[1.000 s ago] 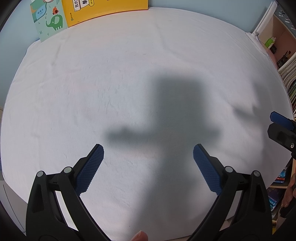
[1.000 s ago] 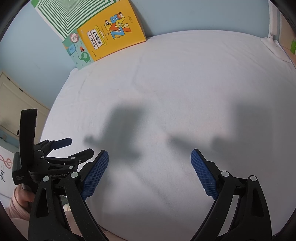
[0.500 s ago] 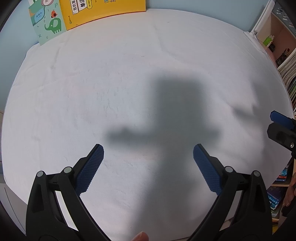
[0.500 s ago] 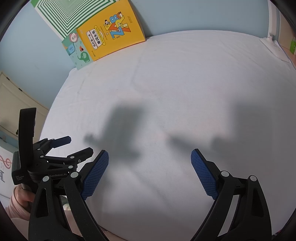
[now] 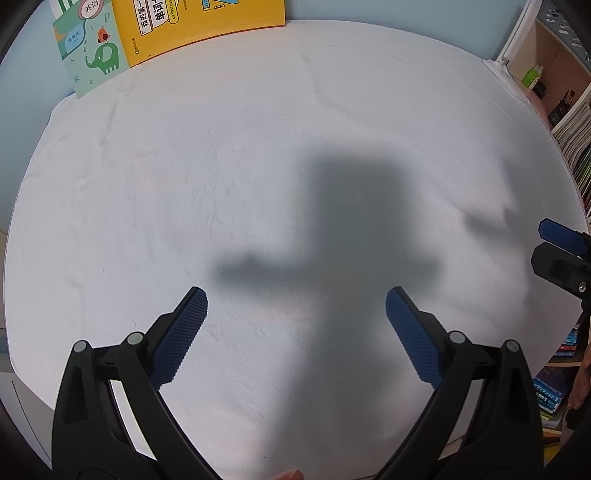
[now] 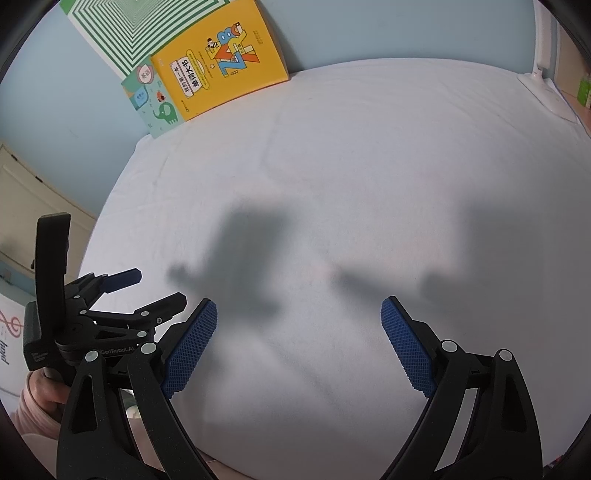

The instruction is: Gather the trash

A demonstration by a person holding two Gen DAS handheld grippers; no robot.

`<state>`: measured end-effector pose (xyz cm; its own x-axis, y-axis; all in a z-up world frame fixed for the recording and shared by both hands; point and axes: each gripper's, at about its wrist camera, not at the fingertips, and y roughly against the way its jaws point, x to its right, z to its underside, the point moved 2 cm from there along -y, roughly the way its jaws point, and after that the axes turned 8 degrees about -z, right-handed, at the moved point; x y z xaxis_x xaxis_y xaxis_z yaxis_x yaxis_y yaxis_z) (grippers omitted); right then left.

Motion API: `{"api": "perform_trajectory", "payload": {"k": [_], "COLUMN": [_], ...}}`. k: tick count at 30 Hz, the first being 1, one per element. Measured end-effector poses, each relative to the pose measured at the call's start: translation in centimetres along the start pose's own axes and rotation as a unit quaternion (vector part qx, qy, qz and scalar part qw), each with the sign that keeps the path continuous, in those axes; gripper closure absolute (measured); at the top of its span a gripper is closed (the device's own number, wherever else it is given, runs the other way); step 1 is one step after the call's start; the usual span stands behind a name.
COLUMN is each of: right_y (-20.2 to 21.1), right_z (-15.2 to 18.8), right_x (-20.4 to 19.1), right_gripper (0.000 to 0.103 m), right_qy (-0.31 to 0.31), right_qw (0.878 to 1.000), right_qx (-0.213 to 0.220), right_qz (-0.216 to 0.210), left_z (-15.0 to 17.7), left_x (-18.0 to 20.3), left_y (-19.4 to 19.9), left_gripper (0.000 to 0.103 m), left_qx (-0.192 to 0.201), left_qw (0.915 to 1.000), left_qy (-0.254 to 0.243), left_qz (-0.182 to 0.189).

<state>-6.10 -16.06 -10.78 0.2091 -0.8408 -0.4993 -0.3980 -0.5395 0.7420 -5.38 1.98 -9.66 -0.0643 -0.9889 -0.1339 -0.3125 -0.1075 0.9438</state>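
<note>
Tools: two, left tool (image 5: 296, 295) and right tool (image 6: 299, 306) (both spread wide). Books against the wall: three, yellow book (image 6: 221, 70), elephant book (image 6: 159, 107), green-striped book (image 6: 136, 26). Worktop (image 6: 351, 166): one.

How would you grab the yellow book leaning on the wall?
Judging by its pose, take the yellow book by its free right edge, coming in from the right. It leans back against the blue wall, its bottom edge sits on the white cloth, and the green elephant book overlaps its left side. Either gripper could pinch that edge; both stand open.
</note>
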Motion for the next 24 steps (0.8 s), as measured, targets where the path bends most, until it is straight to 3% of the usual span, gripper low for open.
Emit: {"api": "perform_trajectory", "payload": {"k": [24], "right_y": [0.06], "right_z": [0.10], "right_x": [0.13], "right_gripper": [0.013], "right_qy": [-0.006], "right_qw": [1.000], "right_qx": [0.000], "right_qz": [0.012], "left_z": [-0.58], "left_x": [0.19], "left_y": [-0.48], "left_gripper": [0.008], "left_qx": [0.007], "left_qw": [0.9998], "left_qy": [-0.020], "left_qz": [-0.003]}}
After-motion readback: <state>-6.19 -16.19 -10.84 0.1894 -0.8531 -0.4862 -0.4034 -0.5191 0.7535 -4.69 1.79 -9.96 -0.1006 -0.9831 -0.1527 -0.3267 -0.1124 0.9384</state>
